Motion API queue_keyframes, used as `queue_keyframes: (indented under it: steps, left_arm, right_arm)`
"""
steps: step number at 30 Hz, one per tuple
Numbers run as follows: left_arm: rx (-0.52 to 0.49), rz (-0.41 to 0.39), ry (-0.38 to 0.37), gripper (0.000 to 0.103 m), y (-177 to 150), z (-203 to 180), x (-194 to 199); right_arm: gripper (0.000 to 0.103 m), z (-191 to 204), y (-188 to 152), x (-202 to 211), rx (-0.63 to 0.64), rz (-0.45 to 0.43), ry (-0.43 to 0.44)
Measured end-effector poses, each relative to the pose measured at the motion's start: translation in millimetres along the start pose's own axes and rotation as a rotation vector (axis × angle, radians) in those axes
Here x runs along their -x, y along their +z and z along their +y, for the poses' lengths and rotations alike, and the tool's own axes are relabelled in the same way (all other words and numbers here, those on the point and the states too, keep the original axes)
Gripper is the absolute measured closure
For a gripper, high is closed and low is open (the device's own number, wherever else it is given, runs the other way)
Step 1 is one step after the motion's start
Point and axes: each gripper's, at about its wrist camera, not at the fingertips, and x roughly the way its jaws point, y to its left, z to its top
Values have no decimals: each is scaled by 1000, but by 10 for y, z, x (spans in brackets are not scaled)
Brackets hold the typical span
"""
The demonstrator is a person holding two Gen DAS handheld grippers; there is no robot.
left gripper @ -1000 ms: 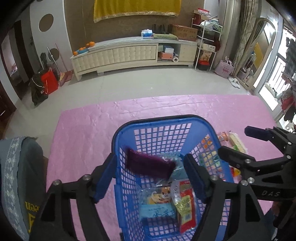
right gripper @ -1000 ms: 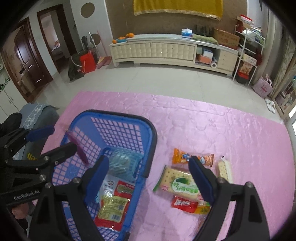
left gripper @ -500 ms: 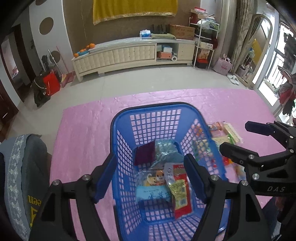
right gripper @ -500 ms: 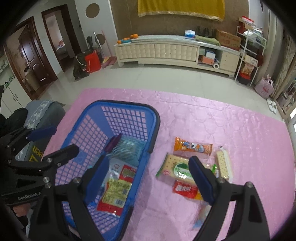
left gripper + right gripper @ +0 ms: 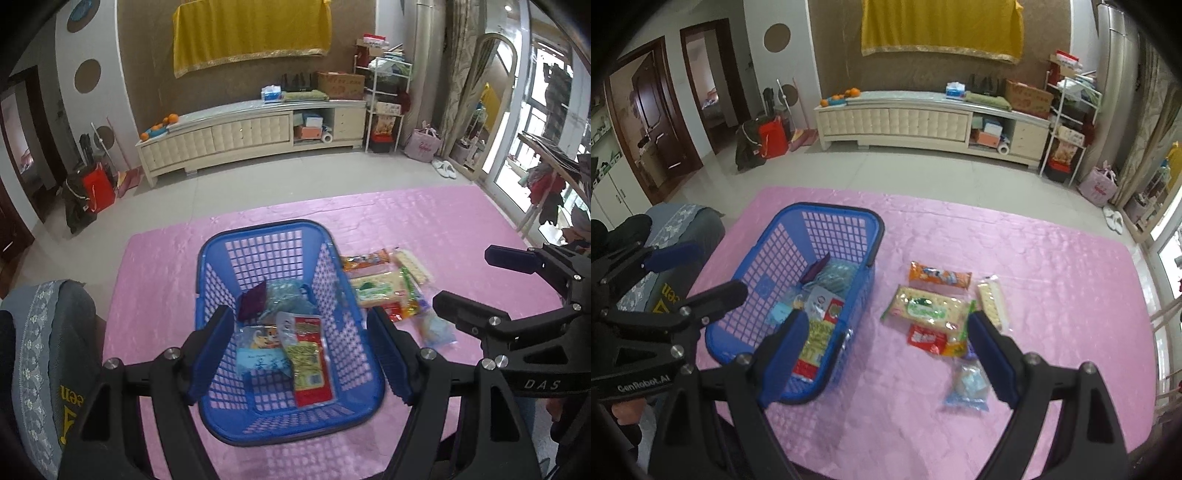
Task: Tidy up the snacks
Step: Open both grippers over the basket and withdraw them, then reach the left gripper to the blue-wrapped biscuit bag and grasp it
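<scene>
Well, the blue basket point(image 5: 207, 291) near the pink mat's point(image 5: 443, 229) left edge holds several snack packets point(image 5: 308, 354); both the left gripper point(image 5: 299, 354) and right gripper point(image 5: 886, 354) hang spread, pinching nothing.

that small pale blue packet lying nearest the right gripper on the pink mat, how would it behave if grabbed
The pale blue packet looks like thin clear film, so it will probably crumple and flop rather than hold shape. It seems small and puffy, likely light. Its glossy wrap may slip between the right gripper pads on the pink mat.
</scene>
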Motion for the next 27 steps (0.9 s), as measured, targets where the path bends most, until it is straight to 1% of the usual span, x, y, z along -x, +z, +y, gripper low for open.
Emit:
queue_keyframes:
  steps: [5,9,12,20,27]
  left_arm:
    - [-28,-14,-16,31,-7,-223,106]
    - [-54,-31,-25,24,10,-428,186]
    - [-76,-29,-42,24,23,-618,192]
    - [-116,13,-65,24,-25,-1081,-16]
    - [-113,92,-106,24,-180,-1455,-392]
  right_arm:
    - [13,-149,-88,195,-17,-23,-22]
    - [13,-329,-166,302,-54,-32,-26]
    - [13,-470,-242,399,-66,-46,-35]
    - [13,-918,-491,455,-133,-32,-55]
    - [13,-1260,-800,344,-176,0,-71]
